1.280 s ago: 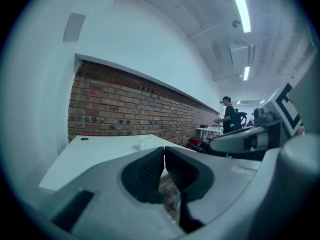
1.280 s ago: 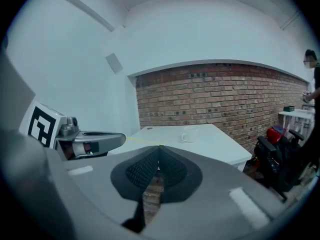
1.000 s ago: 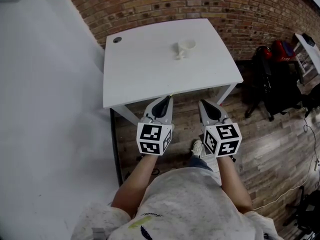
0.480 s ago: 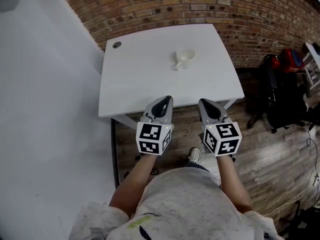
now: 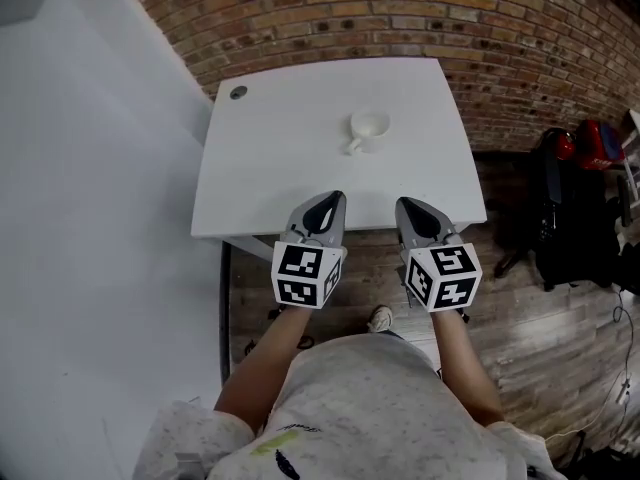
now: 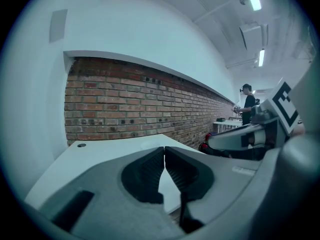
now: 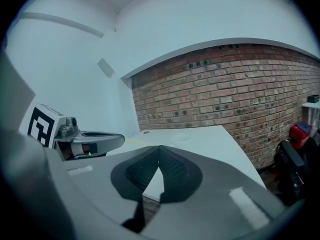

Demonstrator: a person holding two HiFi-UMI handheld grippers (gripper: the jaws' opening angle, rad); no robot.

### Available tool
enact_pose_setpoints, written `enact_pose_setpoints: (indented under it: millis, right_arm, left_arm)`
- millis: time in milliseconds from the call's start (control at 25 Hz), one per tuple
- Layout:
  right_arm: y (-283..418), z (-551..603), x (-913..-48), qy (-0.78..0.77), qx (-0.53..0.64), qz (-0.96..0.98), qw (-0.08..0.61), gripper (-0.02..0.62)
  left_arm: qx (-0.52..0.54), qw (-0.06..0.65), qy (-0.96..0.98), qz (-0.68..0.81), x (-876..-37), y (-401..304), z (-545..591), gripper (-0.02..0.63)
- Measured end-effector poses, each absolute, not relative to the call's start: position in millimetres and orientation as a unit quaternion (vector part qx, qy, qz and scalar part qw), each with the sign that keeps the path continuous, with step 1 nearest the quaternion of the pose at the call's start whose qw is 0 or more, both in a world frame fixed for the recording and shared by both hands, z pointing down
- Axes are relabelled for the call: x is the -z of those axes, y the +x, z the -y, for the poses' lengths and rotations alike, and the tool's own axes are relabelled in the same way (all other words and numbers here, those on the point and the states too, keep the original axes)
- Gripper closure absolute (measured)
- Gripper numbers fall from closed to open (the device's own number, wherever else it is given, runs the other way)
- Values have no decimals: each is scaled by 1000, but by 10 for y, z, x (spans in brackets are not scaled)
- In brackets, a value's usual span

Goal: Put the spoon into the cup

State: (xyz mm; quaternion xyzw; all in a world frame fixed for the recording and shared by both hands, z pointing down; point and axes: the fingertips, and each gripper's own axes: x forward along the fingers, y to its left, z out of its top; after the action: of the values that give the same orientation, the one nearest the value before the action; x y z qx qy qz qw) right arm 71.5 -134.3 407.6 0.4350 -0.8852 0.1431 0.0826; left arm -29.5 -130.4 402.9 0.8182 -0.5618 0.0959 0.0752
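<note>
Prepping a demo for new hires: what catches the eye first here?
The two marker-cube tools, left tool and right tool, are held side by side at the near edge of the white table, both shut and empty. Beyond them a lone white cup stands mid-table, with a red brick wall behind.

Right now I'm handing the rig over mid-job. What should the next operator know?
Left gripper: shut, empty, at the near edge of the table.
Right gripper: shut, empty, alongside the left one.
Cup: upright at mid-table, beyond both grippers, apart from them.
Spoon: cannot make it out. The small white piece at the cup's near-left side could be its handle or the spoon.
Done: nothing grasped yet.
Left: find the spoon, grasp it, put it into the cup.
</note>
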Motion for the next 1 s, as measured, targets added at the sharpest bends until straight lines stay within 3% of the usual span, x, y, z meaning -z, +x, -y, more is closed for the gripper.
enact_pose_setpoints:
  millis: [1000]
  right_arm:
    - [909, 2163, -4072, 409, -139, 899, 77, 584]
  left_arm:
    - [-107, 79, 799, 587, -4144, -113, 2065, 603]
